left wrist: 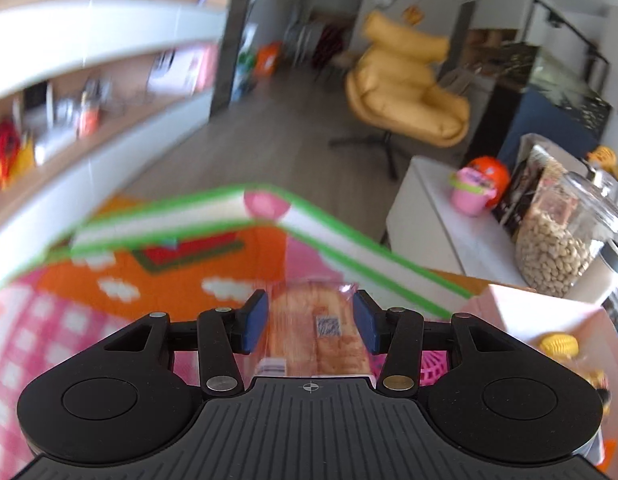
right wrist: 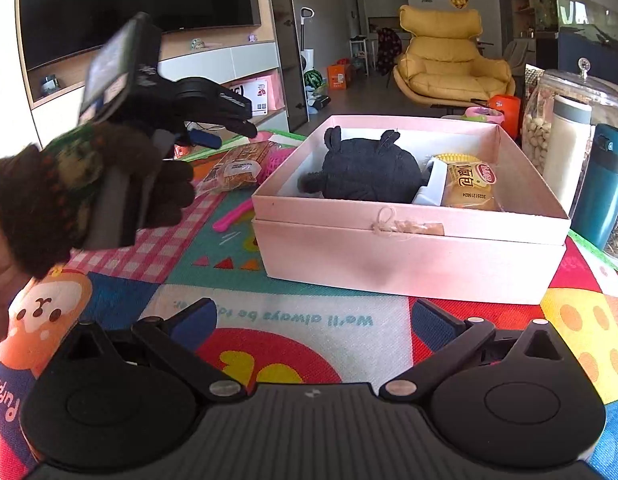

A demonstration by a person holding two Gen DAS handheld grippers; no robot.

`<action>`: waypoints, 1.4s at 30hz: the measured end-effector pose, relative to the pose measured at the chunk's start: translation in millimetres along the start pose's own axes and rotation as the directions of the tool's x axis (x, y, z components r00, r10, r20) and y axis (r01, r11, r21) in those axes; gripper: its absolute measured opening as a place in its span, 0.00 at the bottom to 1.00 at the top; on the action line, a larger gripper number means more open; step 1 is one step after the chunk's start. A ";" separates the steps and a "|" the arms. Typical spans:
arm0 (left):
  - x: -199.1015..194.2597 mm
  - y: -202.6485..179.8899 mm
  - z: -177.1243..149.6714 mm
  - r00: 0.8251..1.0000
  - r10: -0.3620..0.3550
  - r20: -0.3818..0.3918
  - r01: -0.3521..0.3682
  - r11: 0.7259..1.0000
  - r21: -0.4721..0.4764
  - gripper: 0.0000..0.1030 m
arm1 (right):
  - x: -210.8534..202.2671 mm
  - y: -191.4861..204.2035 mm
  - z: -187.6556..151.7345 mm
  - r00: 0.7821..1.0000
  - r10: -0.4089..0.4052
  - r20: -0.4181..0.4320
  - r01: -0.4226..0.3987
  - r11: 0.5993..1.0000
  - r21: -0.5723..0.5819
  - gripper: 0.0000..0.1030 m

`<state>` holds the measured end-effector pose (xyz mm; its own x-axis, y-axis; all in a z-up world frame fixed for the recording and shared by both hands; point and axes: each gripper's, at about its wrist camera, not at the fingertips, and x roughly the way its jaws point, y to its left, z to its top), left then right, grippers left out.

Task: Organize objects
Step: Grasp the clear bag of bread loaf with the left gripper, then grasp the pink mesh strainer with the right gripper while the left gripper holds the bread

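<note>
My left gripper [left wrist: 311, 316] is shut on a clear-wrapped bread packet [left wrist: 317, 336], its blue pads against the packet's sides, above the colourful mat [left wrist: 149, 280]. In the right wrist view the left gripper [right wrist: 213, 132] hovers at the packet [right wrist: 237, 168], left of the pink box [right wrist: 409, 248]. The box holds a black plush toy [right wrist: 365, 170] and a yellow snack packet [right wrist: 471, 184]. My right gripper [right wrist: 315, 320] is open and empty, low over the mat in front of the box.
A pink basket [right wrist: 279, 160] and a pink spoon [right wrist: 233, 216] lie on the mat left of the box. A glass nut jar [right wrist: 549, 120], a white bottle [right wrist: 565, 152] and a teal flask [right wrist: 603, 184] stand at the right. A yellow armchair [right wrist: 449, 64] stands behind.
</note>
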<state>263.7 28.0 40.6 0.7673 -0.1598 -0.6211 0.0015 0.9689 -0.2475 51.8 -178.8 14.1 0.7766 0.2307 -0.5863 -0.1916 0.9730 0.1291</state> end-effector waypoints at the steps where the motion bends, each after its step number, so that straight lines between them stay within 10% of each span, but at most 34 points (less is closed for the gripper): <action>1: 3.2 2.0 -1.4 1.000 -0.008 -0.010 0.008 1.000 -0.007 0.52 | 0.3 0.4 0.0 1.000 0.000 -0.002 0.000 1.000 -0.002 1.00; 7: 3.6 -13.4 -17.3 0.999 0.020 0.034 -0.026 0.984 0.177 0.58 | 2.8 3.0 0.1 1.000 -0.005 -0.014 0.005 1.000 -0.015 1.00; 17: 2.0 -0.1 -24.4 1.000 -0.017 0.023 0.014 0.992 0.123 0.65 | 6.1 1.2 0.8 0.999 -0.007 -0.032 0.007 1.000 -0.005 1.00; 24: -2.9 -11.5 -26.8 0.995 0.060 -0.085 -0.032 0.954 0.299 0.69 | 6.7 0.3 0.8 0.999 -0.008 -0.037 0.007 1.000 -0.004 1.00; 33: -12.0 7.0 -31.3 0.997 0.020 -0.074 -0.009 0.990 0.139 0.63 | 6.2 0.4 0.0 0.999 -0.010 -0.034 0.010 1.000 -0.005 1.00; 42: -109.7 41.0 -105.8 0.995 -0.088 -0.045 0.091 0.993 0.075 0.59 | 8.4 6.0 2.6 0.998 0.007 -0.057 -0.010 0.999 -0.039 1.00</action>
<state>111.8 65.3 20.0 0.7344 -0.2531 -0.6297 0.1195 0.9616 -0.2471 58.7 -171.0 12.0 0.7399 0.2368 -0.6296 -0.2224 0.9695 0.1033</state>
